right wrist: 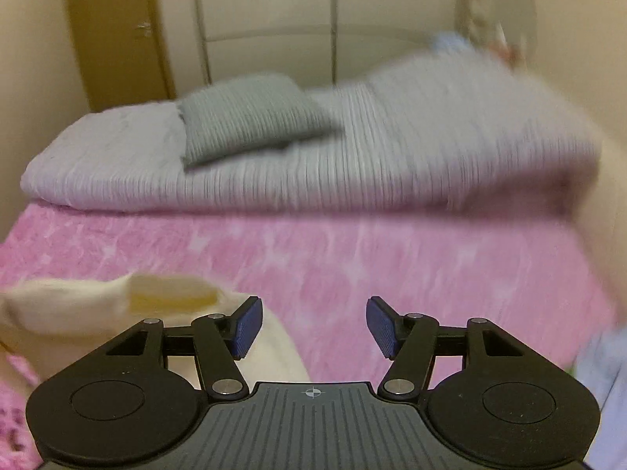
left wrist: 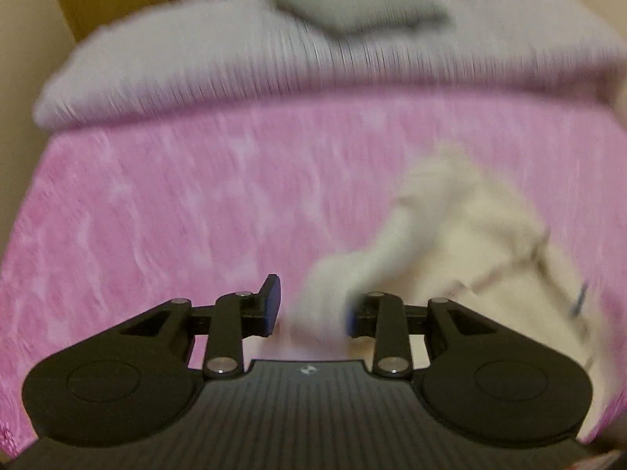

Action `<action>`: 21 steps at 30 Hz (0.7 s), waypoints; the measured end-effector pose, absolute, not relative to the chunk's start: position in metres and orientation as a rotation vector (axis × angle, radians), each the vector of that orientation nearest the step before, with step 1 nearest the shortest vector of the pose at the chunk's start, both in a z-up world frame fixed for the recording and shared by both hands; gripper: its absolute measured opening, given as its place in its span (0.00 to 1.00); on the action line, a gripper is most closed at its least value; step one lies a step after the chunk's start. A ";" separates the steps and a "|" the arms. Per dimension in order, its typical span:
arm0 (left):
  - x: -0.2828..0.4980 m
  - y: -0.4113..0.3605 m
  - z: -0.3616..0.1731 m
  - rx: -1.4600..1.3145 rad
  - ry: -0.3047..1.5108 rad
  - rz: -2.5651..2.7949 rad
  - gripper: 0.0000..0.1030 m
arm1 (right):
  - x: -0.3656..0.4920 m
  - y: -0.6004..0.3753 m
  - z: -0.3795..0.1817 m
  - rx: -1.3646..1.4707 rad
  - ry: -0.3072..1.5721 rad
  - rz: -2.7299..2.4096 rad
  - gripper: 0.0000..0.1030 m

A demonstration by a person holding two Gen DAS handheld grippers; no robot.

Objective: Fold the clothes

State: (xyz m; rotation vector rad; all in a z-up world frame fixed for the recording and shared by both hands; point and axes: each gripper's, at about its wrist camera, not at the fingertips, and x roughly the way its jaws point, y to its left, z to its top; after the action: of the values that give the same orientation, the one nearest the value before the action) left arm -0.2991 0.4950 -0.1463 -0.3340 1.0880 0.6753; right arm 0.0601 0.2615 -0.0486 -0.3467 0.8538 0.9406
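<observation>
Both wrist views are motion-blurred. My left gripper (left wrist: 311,309) is partly open; a fold of the crumpled cream cotton garment (left wrist: 462,235) lies blurred between the jaws at lower centre, and I cannot tell whether the pads press it. My right gripper (right wrist: 313,327) stands wide open and empty, with the garment's edge just left of it, at lower left of frame. The garment rests on the pink mottled bedspread (left wrist: 176,203), presumably as a flat folding surface. The folded grey ribbed blanket (right wrist: 352,156) and grey pillow (right wrist: 243,117) sit across the upper frame, clear of the work.

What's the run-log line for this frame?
left gripper: open, cloth between jaws | right gripper: open, empty | crumpled cream fabric garment: unfolded on pink patterned bedspread
</observation>
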 end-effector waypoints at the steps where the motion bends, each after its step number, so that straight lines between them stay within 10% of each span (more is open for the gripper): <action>1: -0.305 0.496 -0.164 -0.344 1.125 0.671 0.28 | 0.053 0.250 -0.061 -0.342 0.898 0.924 0.59; 10: -0.373 0.457 -0.205 -0.590 1.066 0.695 0.30 | 0.012 0.156 -0.207 -0.451 1.255 0.805 0.59; 21: -0.394 0.333 -0.266 -0.602 1.134 0.597 0.36 | -0.028 0.093 -0.294 -0.666 1.078 0.864 0.59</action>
State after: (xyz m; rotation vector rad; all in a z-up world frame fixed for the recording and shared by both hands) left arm -0.3940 0.3334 -0.2657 -0.6024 1.1344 0.5966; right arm -0.0282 0.0933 -0.2940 -0.6656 1.0783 0.8641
